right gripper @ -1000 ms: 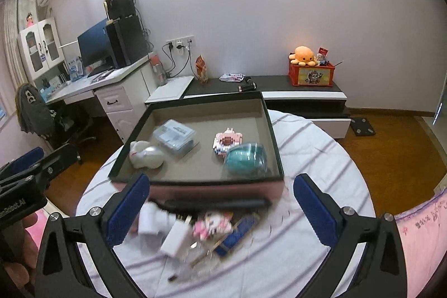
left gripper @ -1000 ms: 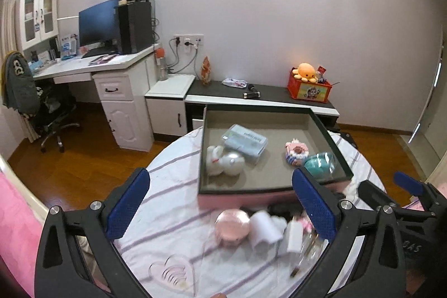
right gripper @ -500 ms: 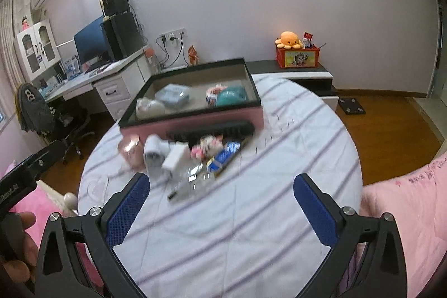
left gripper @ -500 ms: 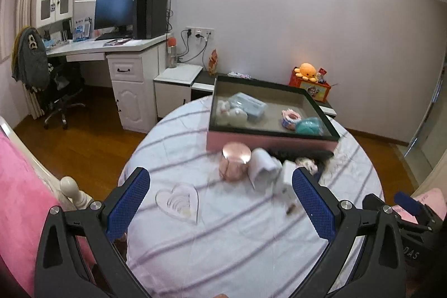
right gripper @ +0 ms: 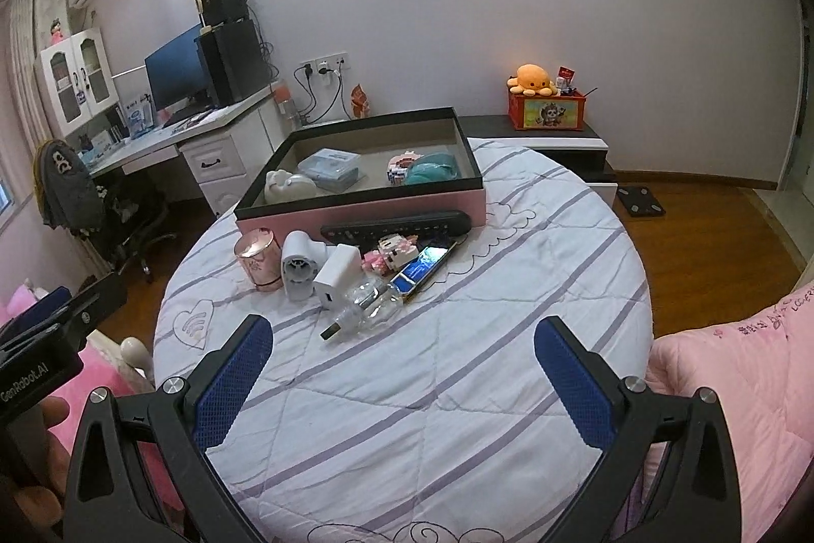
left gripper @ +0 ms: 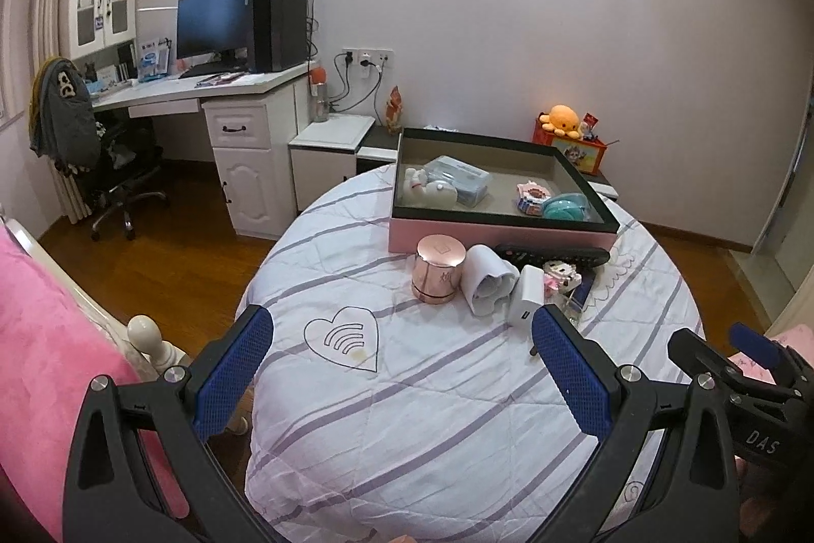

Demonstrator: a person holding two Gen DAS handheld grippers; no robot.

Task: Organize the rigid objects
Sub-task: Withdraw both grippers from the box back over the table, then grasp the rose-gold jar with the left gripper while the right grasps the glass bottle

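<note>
A pink box with a black rim (left gripper: pixel 501 232) (right gripper: pixel 356 215) stands at the far side of the round table and holds several small items. In front of it lie a rose-gold jar (left gripper: pixel 438 268) (right gripper: pixel 258 258), a white heart-shaped device (left gripper: pixel 487 283) (right gripper: pixel 300 263), a white charger (left gripper: pixel 526 301) (right gripper: pixel 336 273), a black remote (left gripper: pixel 552 254) (right gripper: pixel 394 225), a pink block toy (right gripper: pixel 389 253), a blue flat item (right gripper: pixel 425 265) and a clear bottle (right gripper: pixel 369 304). My left gripper (left gripper: pixel 402 370) and right gripper (right gripper: pixel 402 370) are open, empty, held back over the near table.
The table has a white cloth with purple stripes (left gripper: pixel 432 390) (right gripper: pixel 458 365). Pink bedding lies at the left (left gripper: pixel 46 339) and at the right (right gripper: pixel 737 390). A white desk with a monitor (left gripper: pixel 219 19) and a chair (left gripper: pixel 117 181) stand beyond, across a wooden floor.
Both grippers have pulled back and up from the box and the row of items. The items now sit farther ahead. Both stay open and empty.
</note>
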